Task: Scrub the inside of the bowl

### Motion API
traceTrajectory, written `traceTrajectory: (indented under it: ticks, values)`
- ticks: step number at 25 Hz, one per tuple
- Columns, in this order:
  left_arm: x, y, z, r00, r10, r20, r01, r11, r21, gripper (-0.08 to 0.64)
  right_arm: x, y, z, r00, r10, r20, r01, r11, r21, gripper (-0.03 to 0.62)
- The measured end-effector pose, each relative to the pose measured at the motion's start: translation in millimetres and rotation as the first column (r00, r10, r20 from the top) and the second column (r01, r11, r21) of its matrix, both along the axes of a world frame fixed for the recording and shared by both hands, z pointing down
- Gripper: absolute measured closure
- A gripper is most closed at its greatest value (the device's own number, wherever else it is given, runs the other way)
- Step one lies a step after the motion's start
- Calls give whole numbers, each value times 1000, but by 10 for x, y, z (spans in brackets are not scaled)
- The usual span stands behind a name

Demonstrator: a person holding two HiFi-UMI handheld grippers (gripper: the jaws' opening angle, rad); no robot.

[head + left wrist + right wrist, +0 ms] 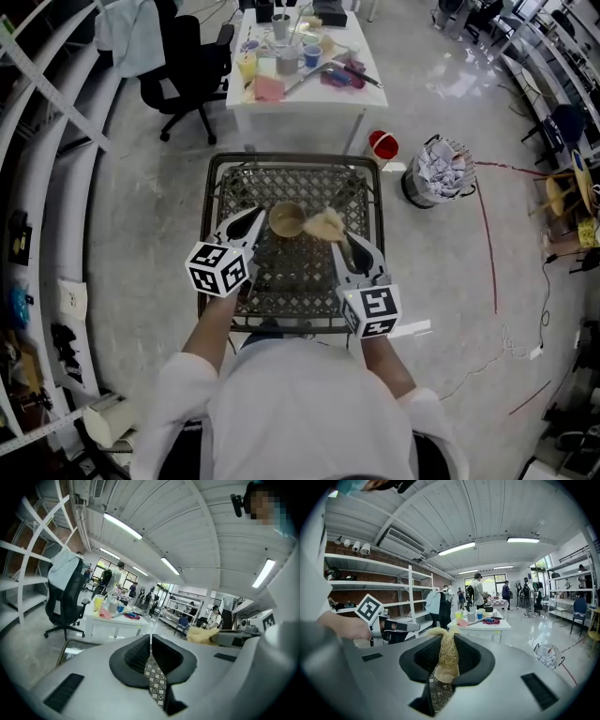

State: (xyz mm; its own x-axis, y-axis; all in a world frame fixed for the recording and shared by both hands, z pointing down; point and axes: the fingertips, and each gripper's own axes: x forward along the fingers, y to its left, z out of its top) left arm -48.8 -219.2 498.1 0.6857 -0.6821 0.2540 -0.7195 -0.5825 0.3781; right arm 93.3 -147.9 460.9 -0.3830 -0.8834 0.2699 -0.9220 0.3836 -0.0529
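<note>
The right gripper [449, 641] is clamped on a soft, light fibre scrubber [325, 224], and the left gripper [150, 641] is closed on nothing. The bowl [286, 220] is between their tips; it looks stiff, light and easy to slide, so hold its rim

Straight out past the left gripper [257, 218] and right gripper [343, 242] there's a white table [309, 94] cluttered with cups [312, 54], with a black office chair [192, 66] off to its left. Right of the right gripper sit a little red bucket [382, 146] and a wire bin [413, 187] stuffed with paper. A dark mesh table [212, 202] sits under both.
</note>
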Motion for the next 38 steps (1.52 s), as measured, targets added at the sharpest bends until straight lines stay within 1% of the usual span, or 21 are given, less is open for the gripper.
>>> traceTrajectory:
  ticks: [4, 7, 10, 16, 20, 25, 33, 38]
  values:
    - [-3, 181, -244, 999, 15, 35, -18, 997, 70, 518, -17, 56, -75, 1000, -16, 4, 16, 1000, 25, 503]
    - [1, 351, -398, 998, 12, 64, -20, 992, 123, 518, -13, 118, -127, 1000, -24, 3, 24, 999, 42, 503]
    - [1, 477, -508, 998, 5, 69, -15, 988, 152, 518, -13, 149, -180, 999, -34, -6, 34, 998, 55, 503]
    - [-24, 662, -643, 999, -9, 31, 4, 987, 160, 518, -42, 205, -243, 999, -45, -6, 45, 996, 76, 503]
    - [-65, 741, -656, 999, -26, 34, 20, 986, 163, 521, -54, 228, -251, 999, -50, -2, 50, 996, 79, 503]
    - [-123, 821, -675, 999, -38, 7, 36, 987, 156, 522, -78, 266, -266, 999, -52, -2, 52, 995, 80, 503]
    - [-91, 830, -747, 999, -33, 23, 29, 983, 183, 522, -89, 261, -270, 998, -52, -21, 54, 996, 77, 503]
    - [-121, 810, -737, 999, -31, 15, 28, 984, 177, 522, -130, 247, -272, 998, -53, -28, 55, 996, 75, 503]
